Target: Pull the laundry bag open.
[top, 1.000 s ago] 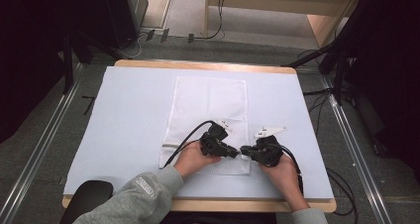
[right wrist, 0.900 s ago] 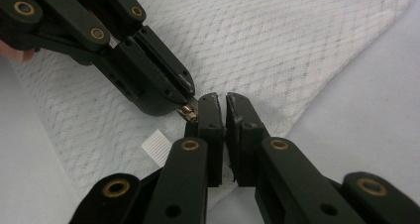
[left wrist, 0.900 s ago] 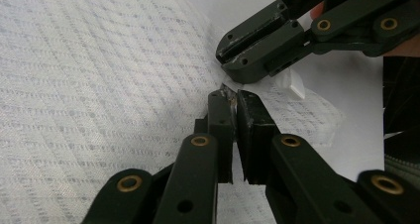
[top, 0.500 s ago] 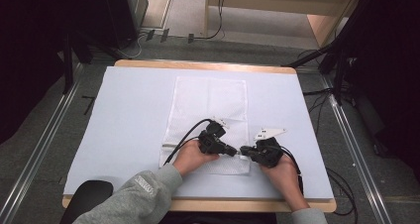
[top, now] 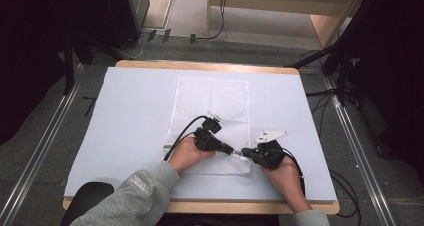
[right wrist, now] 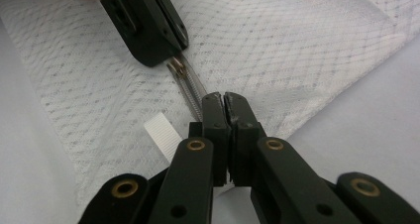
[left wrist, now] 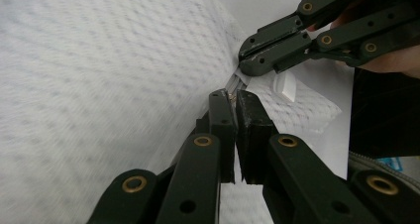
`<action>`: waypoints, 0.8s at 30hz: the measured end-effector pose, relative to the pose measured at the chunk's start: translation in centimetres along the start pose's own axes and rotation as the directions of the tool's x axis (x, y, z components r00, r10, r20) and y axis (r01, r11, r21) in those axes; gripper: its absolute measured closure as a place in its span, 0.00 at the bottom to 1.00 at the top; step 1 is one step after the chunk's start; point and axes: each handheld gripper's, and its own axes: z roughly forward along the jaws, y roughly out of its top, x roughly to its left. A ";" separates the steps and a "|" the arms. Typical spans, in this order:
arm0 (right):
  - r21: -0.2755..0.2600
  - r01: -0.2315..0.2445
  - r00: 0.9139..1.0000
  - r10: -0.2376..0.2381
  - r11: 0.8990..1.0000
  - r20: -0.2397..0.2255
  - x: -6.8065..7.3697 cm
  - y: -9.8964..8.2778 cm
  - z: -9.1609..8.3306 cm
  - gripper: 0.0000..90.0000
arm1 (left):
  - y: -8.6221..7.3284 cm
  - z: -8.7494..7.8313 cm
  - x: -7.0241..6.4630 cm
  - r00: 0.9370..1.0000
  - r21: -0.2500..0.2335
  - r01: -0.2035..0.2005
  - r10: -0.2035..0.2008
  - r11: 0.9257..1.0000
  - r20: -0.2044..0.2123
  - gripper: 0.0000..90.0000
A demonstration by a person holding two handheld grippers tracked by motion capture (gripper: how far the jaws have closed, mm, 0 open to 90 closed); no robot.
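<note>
Your left gripper (top: 227, 148) and right gripper (top: 248, 153) met tip to tip, fingers clenched on the zipper (right wrist: 190, 85) along the near right edge of the white mesh laundry bag (top: 212, 103), lying flat mid-desk (top: 125, 116).

One surface (top: 130, 116), light blue top. One white mesh bag (top: 212, 103) lying flat on it, centre toward 6 o'clock. One zipper (right wrist: 190, 87) on the bag, one white tag (right wrist: 163, 135) beside it. Two claws: left claw (top: 234, 151) and right claw (top: 244, 152), tips nearly meeting at the bag's 5 o'clock edge. Two hands, one per claw. One grey sleeve (top: 135, 193) at 7 o'clock. Two cables.
</note>
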 end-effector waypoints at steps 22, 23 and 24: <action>0.002 -0.021 1.000 0.021 1.000 -0.018 -0.2 0.0 0.0 0.99 | -1.3 -3.0 0.7 1.000 0.009 0.024 -0.024 1.000 0.005 0.97; 0.002 -0.021 1.000 0.021 1.000 -0.018 -0.2 0.0 0.0 0.99 | -1.3 -3.1 0.7 1.000 0.010 0.021 -0.021 1.000 0.001 0.97; 0.000 -0.017 1.000 0.017 1.000 -0.020 -0.3 0.0 0.0 0.99 | -1.4 -3.3 0.8 1.000 0.007 0.028 -0.028 1.000 0.003 0.97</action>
